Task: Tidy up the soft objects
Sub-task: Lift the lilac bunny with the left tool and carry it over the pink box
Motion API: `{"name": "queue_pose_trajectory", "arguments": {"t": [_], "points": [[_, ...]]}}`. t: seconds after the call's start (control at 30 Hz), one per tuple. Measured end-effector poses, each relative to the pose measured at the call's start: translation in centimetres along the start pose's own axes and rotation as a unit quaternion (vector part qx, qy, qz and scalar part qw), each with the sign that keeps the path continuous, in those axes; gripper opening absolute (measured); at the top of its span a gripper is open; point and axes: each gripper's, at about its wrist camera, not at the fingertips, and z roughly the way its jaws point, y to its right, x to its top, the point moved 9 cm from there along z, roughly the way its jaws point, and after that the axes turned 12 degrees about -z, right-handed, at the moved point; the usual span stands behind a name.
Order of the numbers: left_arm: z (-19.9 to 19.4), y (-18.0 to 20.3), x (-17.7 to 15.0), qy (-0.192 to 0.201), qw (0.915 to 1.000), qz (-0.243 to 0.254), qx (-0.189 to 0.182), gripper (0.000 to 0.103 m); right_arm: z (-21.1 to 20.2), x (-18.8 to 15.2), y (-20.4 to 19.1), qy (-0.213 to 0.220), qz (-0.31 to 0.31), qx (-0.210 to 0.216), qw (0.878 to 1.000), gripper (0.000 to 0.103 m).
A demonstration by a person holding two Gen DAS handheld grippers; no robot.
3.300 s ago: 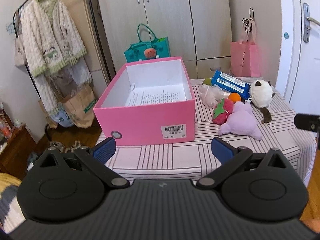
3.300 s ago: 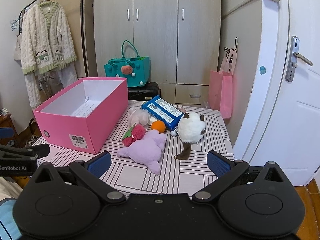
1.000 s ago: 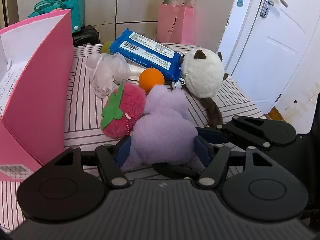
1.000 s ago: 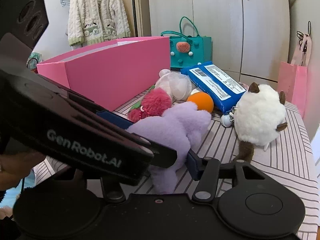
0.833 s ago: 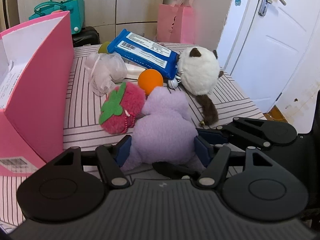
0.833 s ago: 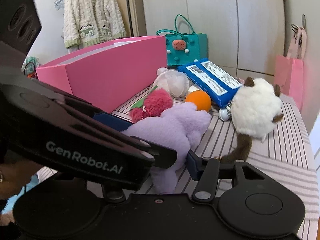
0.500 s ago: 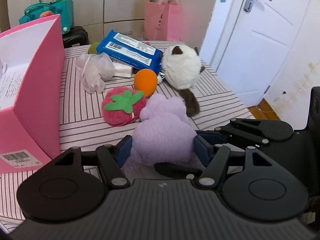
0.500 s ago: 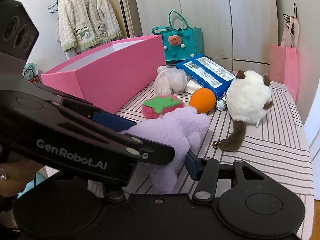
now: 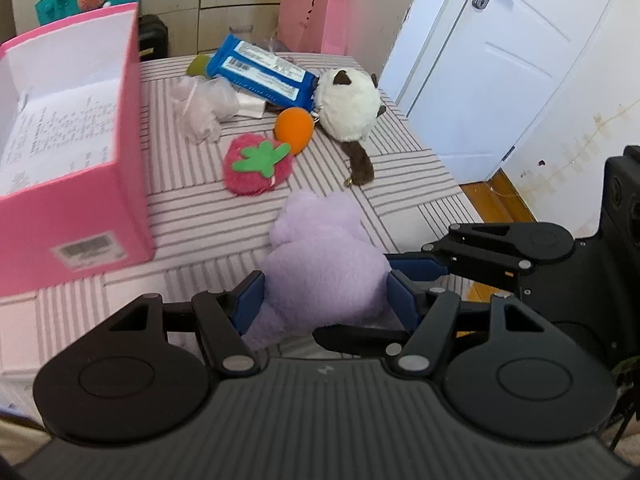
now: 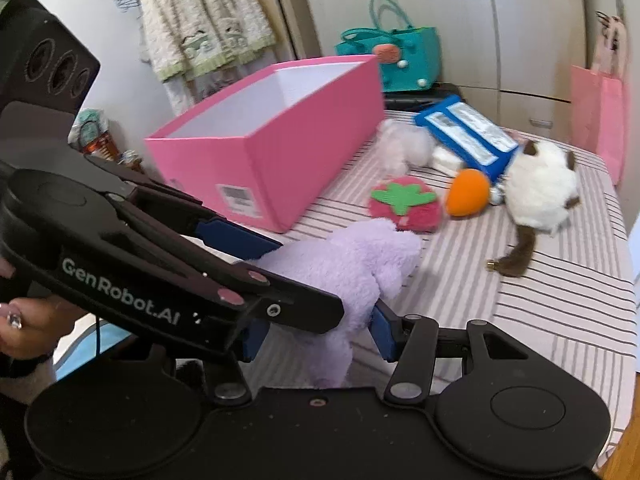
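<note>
A purple plush toy [image 9: 320,264] [image 10: 344,272] hangs just above the striped table [image 9: 200,224], held from two sides. My left gripper [image 9: 325,300] is shut on its body, blue pads pressing both flanks. My right gripper [image 10: 316,336] is shut on its lower part; the left gripper's arm [image 10: 160,248] crosses in front and hides one right pad. Left of it stands an open pink box [image 9: 80,208] [image 10: 300,152] with paper inside. On the table lie a strawberry plush [image 9: 256,164], an orange ball [image 9: 294,128] and a white cat plush [image 9: 348,108].
A blue wipes pack [image 9: 264,74] and a white mesh puff [image 9: 204,104] lie at the table's far side. A white door [image 9: 500,60] stands to the right, a pink bag [image 9: 312,16] and a teal bag [image 10: 400,60] behind. A person's hand [image 10: 24,320] grips the left tool.
Both grippers have risen and drawn back with the purple plush, lifting it off the table and away from the strawberry and ball. The strawberry plush has rolled flat, leaf side up.
</note>
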Motion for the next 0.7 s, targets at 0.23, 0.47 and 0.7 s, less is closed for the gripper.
{"name": "queue_pose_trajectory", "arguments": {"t": [0.23,0.47,0.7], "points": [[-3.6,-2.7,-2.2,-0.025,0.9987,-0.037,0.024,0.066,0.2,1.1,-4.4,-0.018,-0.025,0.05,0.998,0.059],[-7.4,-5.1,-3.1,-0.034,0.9957,-0.079,0.035,0.066,0.1,3.3,-8.1,-0.034,-0.06,0.096,0.993,0.059],[-11.5,-7.2,-2.5,-0.004,0.9933,-0.101,0.056,0.066,0.4,6.6,-11.5,-0.035,-0.102,0.128,0.986,0.059]]}}
